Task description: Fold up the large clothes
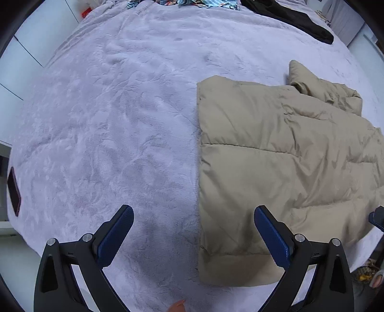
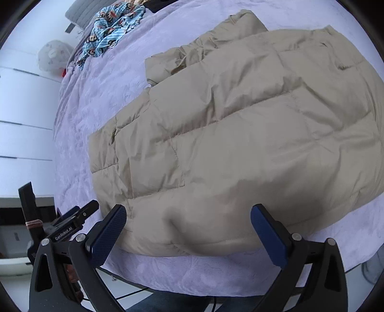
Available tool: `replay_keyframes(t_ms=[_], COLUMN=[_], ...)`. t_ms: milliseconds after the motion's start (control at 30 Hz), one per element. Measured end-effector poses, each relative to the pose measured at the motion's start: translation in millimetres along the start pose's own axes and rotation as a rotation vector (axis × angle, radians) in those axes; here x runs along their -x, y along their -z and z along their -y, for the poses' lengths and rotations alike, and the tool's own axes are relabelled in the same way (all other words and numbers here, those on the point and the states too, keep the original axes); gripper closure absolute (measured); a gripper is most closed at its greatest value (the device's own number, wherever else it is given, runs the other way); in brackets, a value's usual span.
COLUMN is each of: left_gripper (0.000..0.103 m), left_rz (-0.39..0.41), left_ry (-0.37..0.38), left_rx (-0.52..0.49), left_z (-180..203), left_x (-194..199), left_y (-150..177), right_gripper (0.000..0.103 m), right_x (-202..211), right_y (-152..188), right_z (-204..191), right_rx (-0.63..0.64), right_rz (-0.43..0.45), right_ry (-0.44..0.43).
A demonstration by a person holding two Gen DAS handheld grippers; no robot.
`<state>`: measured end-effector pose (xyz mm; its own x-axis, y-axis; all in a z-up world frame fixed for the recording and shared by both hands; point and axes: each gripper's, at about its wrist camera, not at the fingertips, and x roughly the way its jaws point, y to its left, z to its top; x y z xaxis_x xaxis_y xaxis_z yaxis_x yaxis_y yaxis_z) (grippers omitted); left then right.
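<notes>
A beige quilted puffer jacket (image 1: 276, 172) lies flat on a lilac fleece-covered bed (image 1: 108, 124), its long left edge folded straight. It fills most of the right wrist view (image 2: 240, 134), hem toward the bed's front edge. My left gripper (image 1: 193, 230) is open and empty, above the jacket's near left corner. My right gripper (image 2: 188, 230) is open and empty, just above the jacket's hem. The left gripper's body shows at the lower left of the right wrist view (image 2: 72, 223).
A black garment (image 1: 295, 19) and a blue patterned garment (image 2: 112, 31) lie at the far end of the bed. A dark phone (image 1: 14, 189) lies at the bed's left edge. White cupboards (image 2: 21, 120) stand beyond the bed.
</notes>
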<state>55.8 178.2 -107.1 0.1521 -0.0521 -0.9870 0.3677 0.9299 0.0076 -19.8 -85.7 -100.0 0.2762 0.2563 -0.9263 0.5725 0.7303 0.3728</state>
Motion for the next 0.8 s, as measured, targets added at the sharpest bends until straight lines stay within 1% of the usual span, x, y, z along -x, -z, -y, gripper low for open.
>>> replay_keyframes(t_ms=[67,167,233,300,400,467,500,600,700,800], left_gripper=[0.002,0.002,0.002,0.002,0.002,0.002,0.002,0.002,0.002,0.002], left_rz=[0.000,-0.008,-0.017,-0.023,-0.040,-0.037,-0.036,-0.045,-0.083,-0.124], left_ry=[0.006,0.039,0.090,0.126,0.193,0.246,0.288,0.439,0.574,0.620], left_rx=[0.008,0.026,0.028,0.046,0.036,0.018,0.006,0.001,0.008,0.003], left_z=[-1.5,-6.0,-8.4,-10.5,-9.7,-10.2,-12.0,-27.1,-43.0,-48.2], left_x=[-2.5,-8.9,-14.1,-19.9,-29.1,-32.8,-34.5,-39.1,-50.1,-66.2], left_y=[0.0,-2.2,-4.2,-5.6,-7.8,-9.2,-10.4,-14.7,-17.8,-19.4], right_gripper=[0.000,0.000,0.000,0.000,0.000,0.000,0.000,0.000,0.000,0.000], right_x=[-2.8,-14.4,-18.5,-21.8,-22.9,-23.9,-24.7,-24.7,-23.2,-25.8], right_y=[-3.1,-8.5,-10.5,-11.2,-11.5,-11.0,-10.7,-11.0,-10.6,-9.7], right_z=[-3.7,-5.9,-4.0,-2.1,-0.1,1.9,3.0,5.1,6.6,7.4], right_rx=[0.034,0.054,0.044,0.036,0.030,0.015,0.005,-0.013,-0.021,-0.024], right_rz=[-0.029,-0.127,-0.151,-0.165,-0.161,-0.158,-0.161,-0.160,-0.156,-0.162], right_ry=[0.005,0.006,-0.005,0.003,0.011,0.009,0.006,-0.001,-0.008,-0.004])
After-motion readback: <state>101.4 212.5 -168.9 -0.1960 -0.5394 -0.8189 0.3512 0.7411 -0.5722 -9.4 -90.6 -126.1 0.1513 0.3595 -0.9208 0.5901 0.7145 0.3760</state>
